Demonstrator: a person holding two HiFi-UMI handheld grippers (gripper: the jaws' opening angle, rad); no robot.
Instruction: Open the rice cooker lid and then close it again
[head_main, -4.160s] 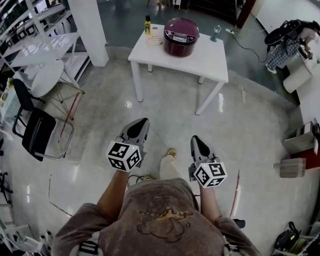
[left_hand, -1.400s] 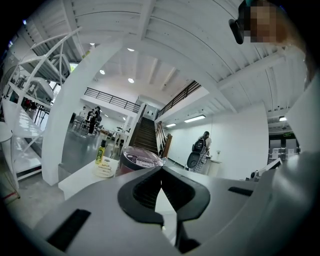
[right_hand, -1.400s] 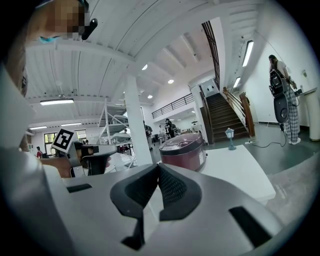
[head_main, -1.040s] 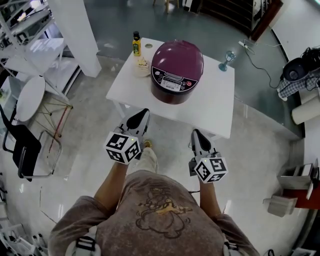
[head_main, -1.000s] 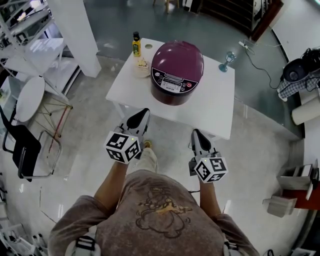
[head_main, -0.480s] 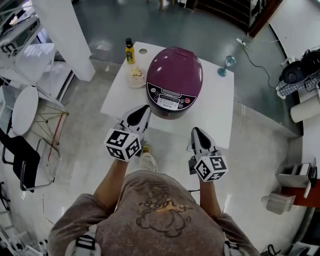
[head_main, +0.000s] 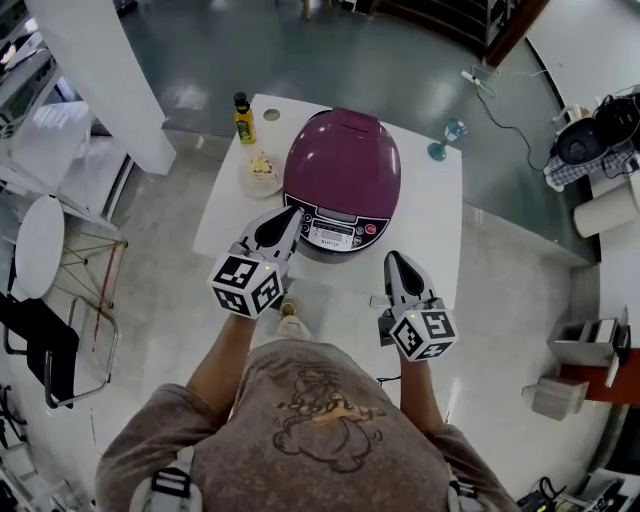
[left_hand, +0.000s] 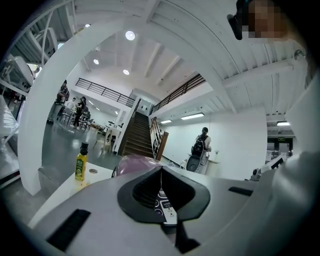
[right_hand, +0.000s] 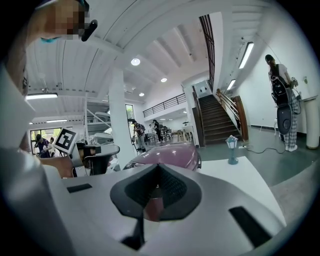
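A purple rice cooker (head_main: 342, 175) with its lid down stands on a white table (head_main: 432, 222), its control panel (head_main: 335, 233) facing me. My left gripper (head_main: 289, 213) is shut and empty; in the head view its tip lies over the cooker's front left edge, and whether it touches I cannot tell. In the left gripper view the cooker lid (left_hand: 134, 163) shows just beyond the closed left gripper (left_hand: 161, 172). My right gripper (head_main: 392, 259) is shut and empty over the table's near edge, right of the panel. The right gripper view has the cooker (right_hand: 166, 156) ahead of the right gripper (right_hand: 159, 167).
A yellow bottle (head_main: 243, 118) and a small dish (head_main: 260, 168) sit on the table left of the cooker, a blue stemmed glass (head_main: 447, 138) at its far right corner. A white pillar (head_main: 100, 75) and black chair (head_main: 40, 335) stand left. Boxes (head_main: 588, 345) lie right.
The person has walked up to the table, so the cooker looks larger and closer. Both grippers moved forward together, from short of the table to its near edge.
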